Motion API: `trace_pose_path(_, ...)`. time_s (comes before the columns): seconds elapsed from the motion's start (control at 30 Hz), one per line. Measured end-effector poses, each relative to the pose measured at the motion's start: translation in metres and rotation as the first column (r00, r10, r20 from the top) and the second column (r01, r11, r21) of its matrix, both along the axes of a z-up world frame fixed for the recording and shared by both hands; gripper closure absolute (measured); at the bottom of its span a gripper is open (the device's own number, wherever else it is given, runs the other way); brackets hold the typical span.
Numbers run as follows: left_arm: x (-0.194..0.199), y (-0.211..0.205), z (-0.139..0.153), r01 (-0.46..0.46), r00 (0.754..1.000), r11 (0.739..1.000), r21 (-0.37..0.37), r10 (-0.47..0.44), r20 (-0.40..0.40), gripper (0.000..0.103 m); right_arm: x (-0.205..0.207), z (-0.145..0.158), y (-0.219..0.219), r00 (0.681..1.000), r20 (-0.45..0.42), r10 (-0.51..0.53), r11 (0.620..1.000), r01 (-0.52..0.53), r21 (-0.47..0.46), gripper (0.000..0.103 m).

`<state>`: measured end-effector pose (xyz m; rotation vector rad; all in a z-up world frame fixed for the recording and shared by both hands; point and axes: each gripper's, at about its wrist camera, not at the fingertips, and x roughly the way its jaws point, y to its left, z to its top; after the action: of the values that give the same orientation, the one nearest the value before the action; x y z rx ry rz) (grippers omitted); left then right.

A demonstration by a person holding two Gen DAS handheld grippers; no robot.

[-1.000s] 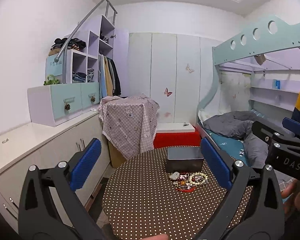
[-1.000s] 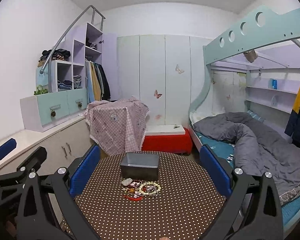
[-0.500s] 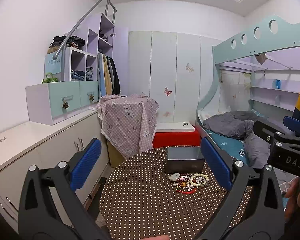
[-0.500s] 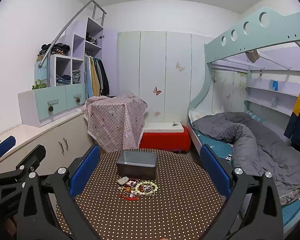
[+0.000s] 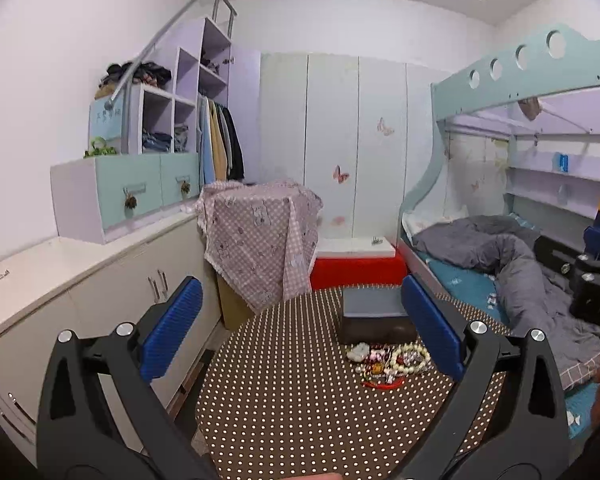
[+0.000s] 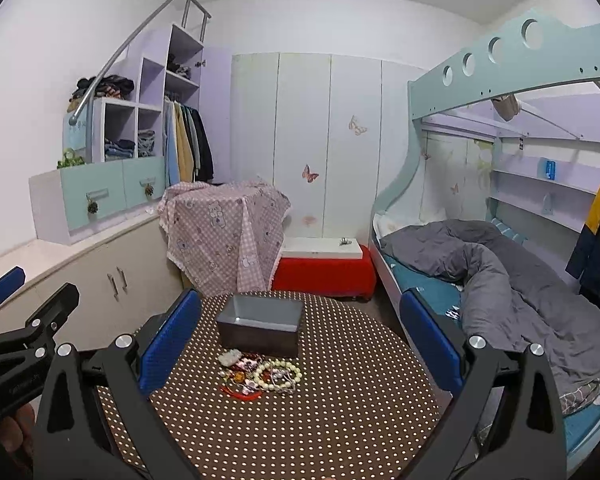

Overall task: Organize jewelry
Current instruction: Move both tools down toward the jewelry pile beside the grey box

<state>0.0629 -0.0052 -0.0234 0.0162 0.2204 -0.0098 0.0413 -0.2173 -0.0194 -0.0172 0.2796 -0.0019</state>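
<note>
Over table, both claws gape empty.

Pink checked cloth draped over furniture, red bench, grey duvet on bunk bed, hanging clothes

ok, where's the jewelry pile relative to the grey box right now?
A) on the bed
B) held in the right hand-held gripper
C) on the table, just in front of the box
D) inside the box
C: the jewelry pile lies on the dotted table just on the near side of the grey box, and both the right hand-held gripper and the left hand-held gripper are open and empty.
</note>
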Motion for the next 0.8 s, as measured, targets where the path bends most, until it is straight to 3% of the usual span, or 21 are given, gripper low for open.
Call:
trace_pose_path(0.23, 0.056, -0.016, -0.054, 0.033, 0.982, 0.999, 0.044, -0.024, -0.188, 0.006, 0.034, -0.042, -0.016, 0.991, -0.131, -0.002, 1.000, 0.004, 0.018, 0.007)
trace_pose_path(0.47, 0.122, -0.033, -0.116, 0.067, 0.921, 0.996, 0.057, -0.040, -0.387, 0.006, 0.071, -0.091, -0.028, 0.958, -0.285, 0.005, 0.999, 0.005, 0.036, 0.007)
trace_pose_path(0.8, 0.194, -0.042, -0.144, 0.096, 0.872, 0.990, 0.099, -0.036, -0.489, 0.006, 0.112, -0.119, -0.034, 0.914, -0.404, 0.031, 0.998, -0.010, 0.055, 0.007)
